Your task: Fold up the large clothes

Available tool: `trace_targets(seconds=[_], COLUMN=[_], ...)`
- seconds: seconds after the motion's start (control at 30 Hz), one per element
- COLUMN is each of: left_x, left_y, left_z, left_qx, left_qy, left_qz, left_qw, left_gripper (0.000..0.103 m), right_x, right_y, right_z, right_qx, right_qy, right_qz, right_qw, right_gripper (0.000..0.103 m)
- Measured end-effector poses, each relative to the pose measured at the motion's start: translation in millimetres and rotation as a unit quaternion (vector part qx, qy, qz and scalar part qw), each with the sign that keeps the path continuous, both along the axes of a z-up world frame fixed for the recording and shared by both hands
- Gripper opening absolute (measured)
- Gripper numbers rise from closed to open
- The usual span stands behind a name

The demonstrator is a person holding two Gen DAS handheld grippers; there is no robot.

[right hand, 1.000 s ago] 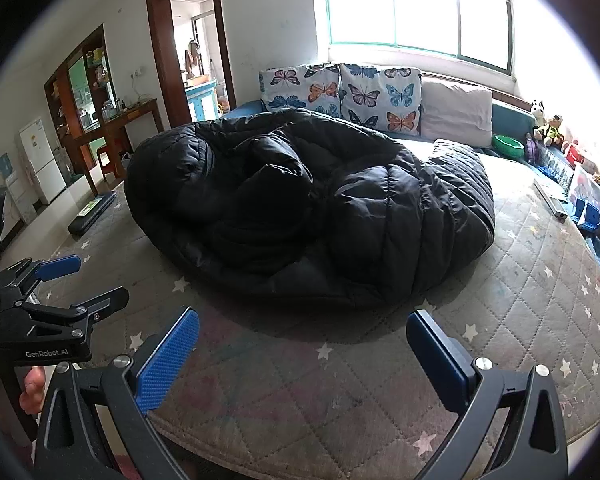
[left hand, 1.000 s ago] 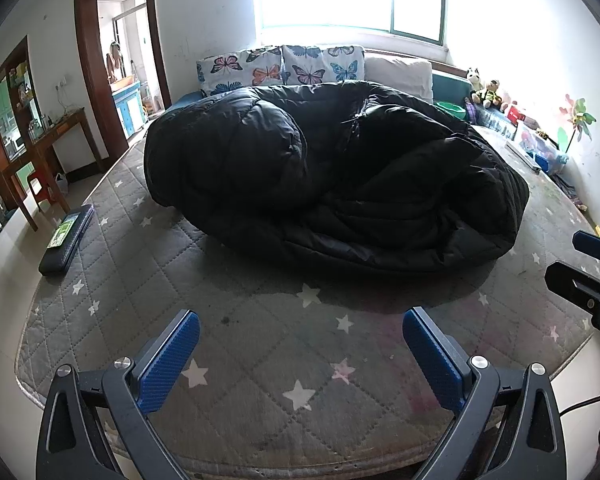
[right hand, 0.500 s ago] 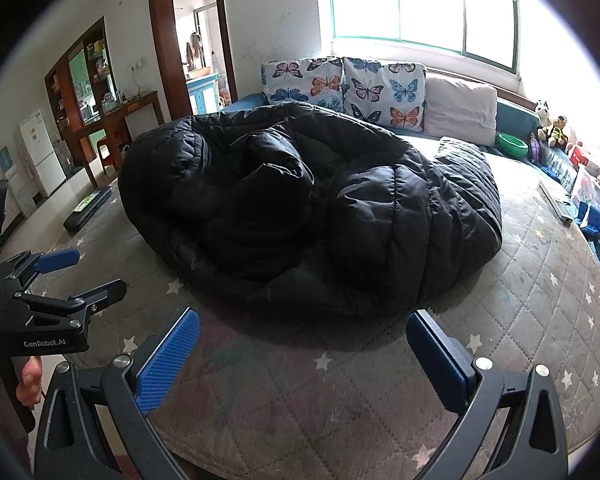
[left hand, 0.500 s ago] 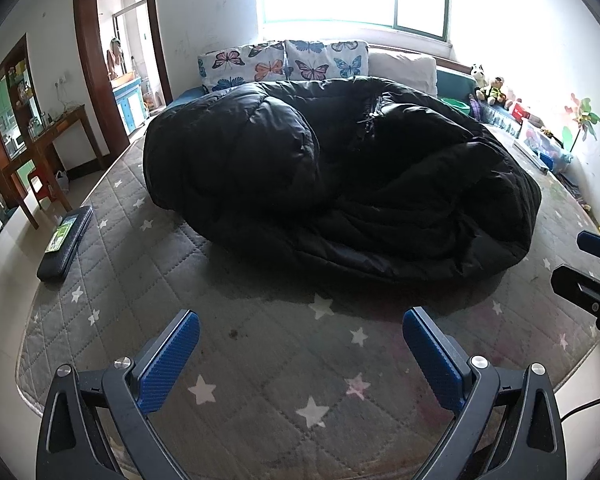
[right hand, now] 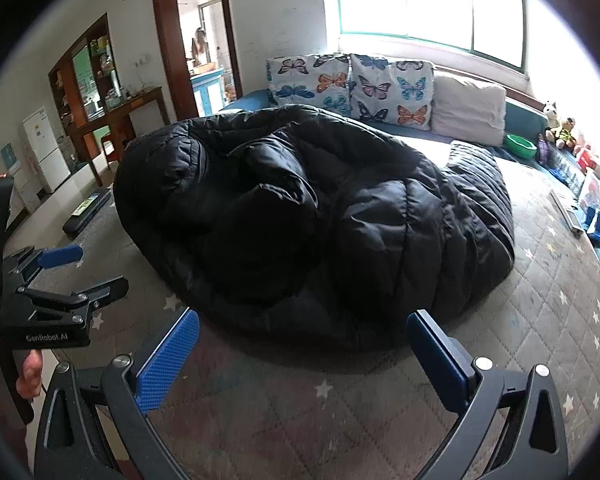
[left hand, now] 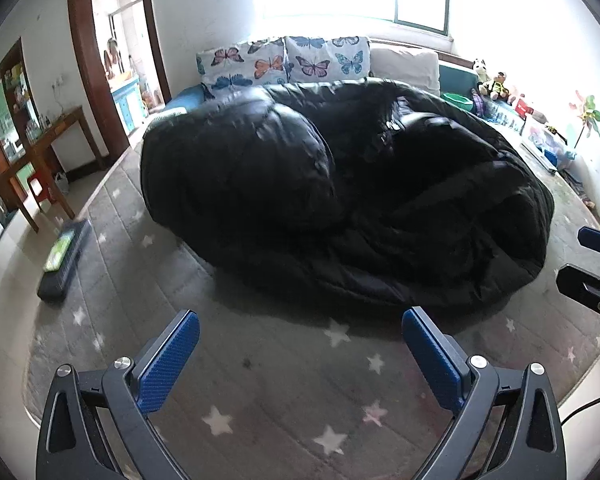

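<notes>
- Tongs, left (left hand: 298,354) and right (right hand: 302,354), both gape empty, now nearer the black puffer coat (left hand: 340,196).
- Coat lies heaped mid-mattress (left hand: 260,380), unfolded; the first grasp looks imminent.

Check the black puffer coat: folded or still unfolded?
Unfolded. The black puffer coat lies in a rumpled, bulging heap on the star-print mattress, with no flat layers or squared edges.
</notes>
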State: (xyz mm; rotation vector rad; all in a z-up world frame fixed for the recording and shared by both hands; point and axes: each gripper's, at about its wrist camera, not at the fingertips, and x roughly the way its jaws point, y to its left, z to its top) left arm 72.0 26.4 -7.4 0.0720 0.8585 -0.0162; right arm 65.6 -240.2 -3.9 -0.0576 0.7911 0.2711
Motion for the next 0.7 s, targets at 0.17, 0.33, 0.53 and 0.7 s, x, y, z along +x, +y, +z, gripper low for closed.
trace_targets(seconds=[0.17, 0.33, 0.53, 0.7], left_x=[24.0, 57.1, 101.8, 141.2], left_y=[15.6, 23.6, 17.5, 4.6], left_z=[23.0, 45.7, 50.3, 33.3], left_qx=[0.009, 0.008, 0.005, 0.036], left_qy=[-0.015, -0.025, -0.001, 0.025], left_qz=[-0.001, -0.008, -0.032, -0.047], left_qw=[0.9998, 0.9996, 0.9995, 0.9979], left_gripper=[0.103, 0.103, 0.103, 0.103], right_x=[14.8, 35.0, 61.6, 85.5], right_y=[-0.3, -1.7, 9.8, 24.2], right_z=[4.1, 13.2, 14.9, 9.4], right_qx=[-0.003, 0.018, 0.029, 0.016], right_qy=[0.005, 0.012, 0.023, 0.034], right_qz=[0.011, 0.027, 0.050, 0.059], right_qw=[1.000, 0.999, 0.998, 0.998], right_gripper=[0.103, 0.103, 0.103, 0.102])
